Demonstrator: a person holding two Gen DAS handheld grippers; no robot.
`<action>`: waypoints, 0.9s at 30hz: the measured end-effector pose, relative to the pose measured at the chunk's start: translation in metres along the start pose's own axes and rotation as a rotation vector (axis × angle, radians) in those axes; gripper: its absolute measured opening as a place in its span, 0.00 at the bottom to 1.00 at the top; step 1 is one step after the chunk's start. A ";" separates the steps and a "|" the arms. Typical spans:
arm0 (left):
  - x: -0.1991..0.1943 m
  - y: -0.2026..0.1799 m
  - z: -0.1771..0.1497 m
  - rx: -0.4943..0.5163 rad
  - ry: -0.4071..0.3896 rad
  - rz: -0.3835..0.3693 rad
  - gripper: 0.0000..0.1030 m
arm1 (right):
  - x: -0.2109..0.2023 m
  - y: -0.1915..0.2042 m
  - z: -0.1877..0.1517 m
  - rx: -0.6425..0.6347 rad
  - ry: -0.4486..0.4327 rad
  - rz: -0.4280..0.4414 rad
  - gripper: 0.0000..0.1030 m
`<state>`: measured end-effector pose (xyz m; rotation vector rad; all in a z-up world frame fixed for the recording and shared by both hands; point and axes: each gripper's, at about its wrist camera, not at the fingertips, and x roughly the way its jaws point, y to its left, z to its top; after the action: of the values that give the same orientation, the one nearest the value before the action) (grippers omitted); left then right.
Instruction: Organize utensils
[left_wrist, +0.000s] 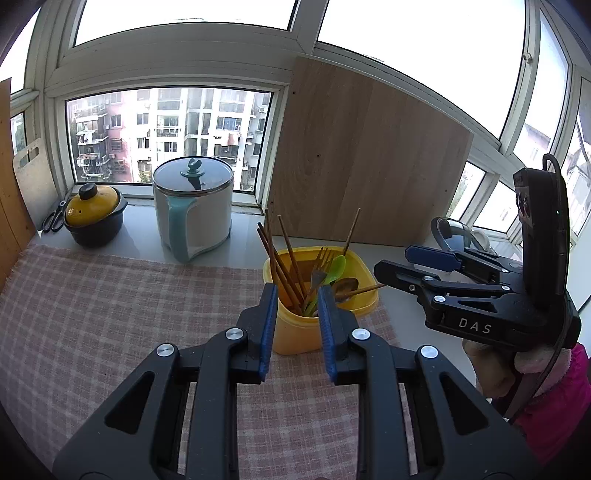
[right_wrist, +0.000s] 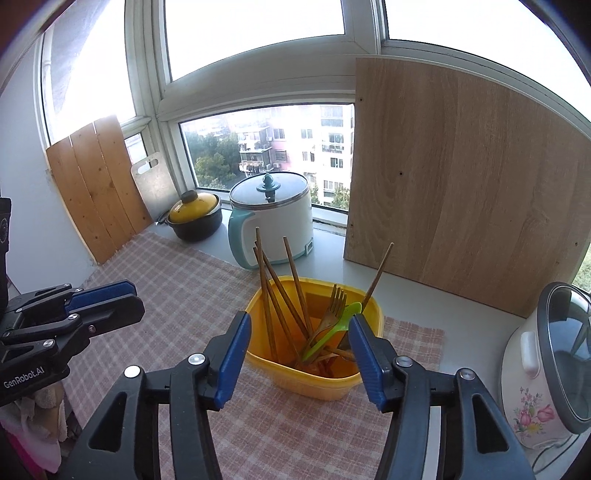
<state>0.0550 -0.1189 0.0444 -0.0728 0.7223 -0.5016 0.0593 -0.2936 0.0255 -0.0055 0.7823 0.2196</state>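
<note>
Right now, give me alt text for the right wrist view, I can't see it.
The open right gripper hovers empty before a yellow container holding chopsticks, a wooden fork and a green spoon on a checked cloth. Pots line the windowsill behind.

— What's the room like?
— Daylight pours through tall white-framed windows (right_wrist: 258, 155) that wrap around the corner; apartment blocks (left_wrist: 166, 125) stand outside.
— And below the glass?
— A pale table (left_wrist: 147, 243) under a pink checked cloth (right_wrist: 177, 288). A large wooden board (right_wrist: 461, 192) leans against the window, and a plank panel (right_wrist: 96, 192) stands in the left corner.
</note>
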 end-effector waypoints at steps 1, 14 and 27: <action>-0.003 -0.001 -0.001 0.001 -0.003 0.001 0.28 | -0.003 0.001 -0.001 0.001 -0.004 -0.001 0.64; -0.033 -0.012 -0.016 0.013 -0.042 0.044 0.72 | -0.046 0.020 -0.015 -0.029 -0.097 -0.053 0.93; -0.043 -0.011 -0.025 0.002 -0.044 0.193 0.90 | -0.059 0.023 -0.025 -0.034 -0.124 -0.076 1.00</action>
<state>0.0066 -0.1057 0.0547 -0.0120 0.6779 -0.3151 -0.0030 -0.2842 0.0506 -0.0526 0.6535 0.1597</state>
